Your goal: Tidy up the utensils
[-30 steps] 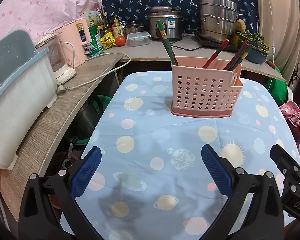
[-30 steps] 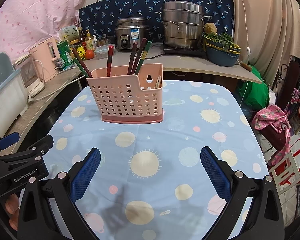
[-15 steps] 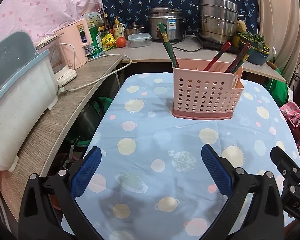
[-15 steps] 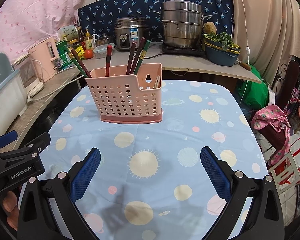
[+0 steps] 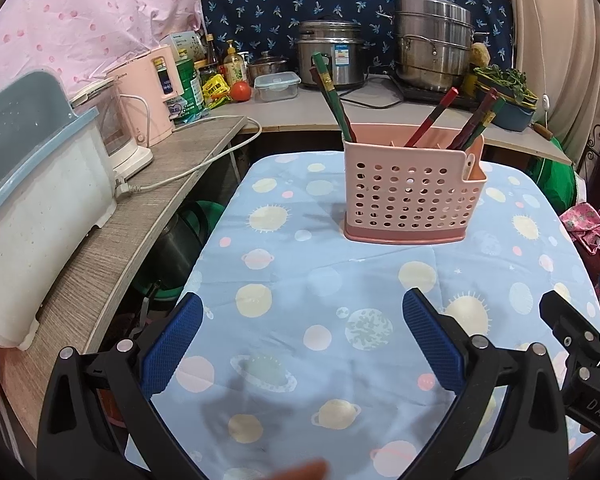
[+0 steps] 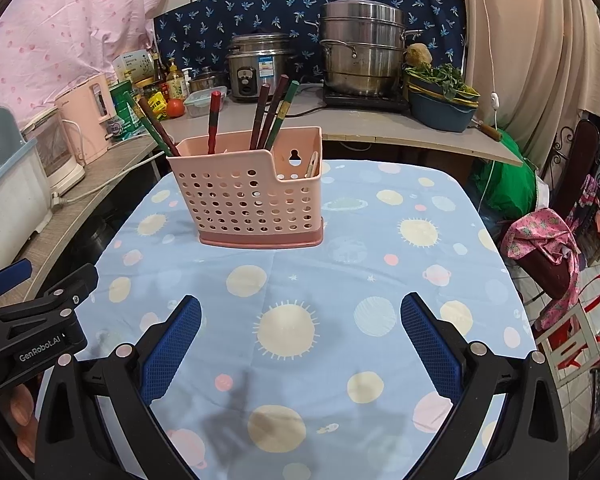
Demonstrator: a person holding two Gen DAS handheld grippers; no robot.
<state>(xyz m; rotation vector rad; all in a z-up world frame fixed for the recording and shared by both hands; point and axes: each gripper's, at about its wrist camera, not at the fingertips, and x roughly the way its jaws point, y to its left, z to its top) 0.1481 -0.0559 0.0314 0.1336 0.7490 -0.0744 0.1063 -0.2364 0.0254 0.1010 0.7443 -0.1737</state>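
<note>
While both grippers hover spread wide and empty, left gripper (image 5: pixel 302 332) and right gripper (image 6: pixel 300 332), bare cloth lies between their fingers. The pink basket (image 6: pixel 246 196) holding chopsticks (image 6: pixel 214 118) stands far on the counter (image 6: pixel 380 280), away from its edges.

Utensil holder (image 6: pixel 252 196): on table (image 6: pixel 380 264), toward its far end. Chopsticks (image 6: pixel 274 114): in holder, leaning. Rice cooker (image 6: pixel 258 66), steamer pot (image 6: pixel 364 50): on counter (image 6: pixel 400 132) behind holder. Kettle (image 6: pixel 86 116): left of holder, on side counter.

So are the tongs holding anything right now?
No. The left tongs and the right tongs are both open and empty; the chopsticks stand in the pink basket.
</note>
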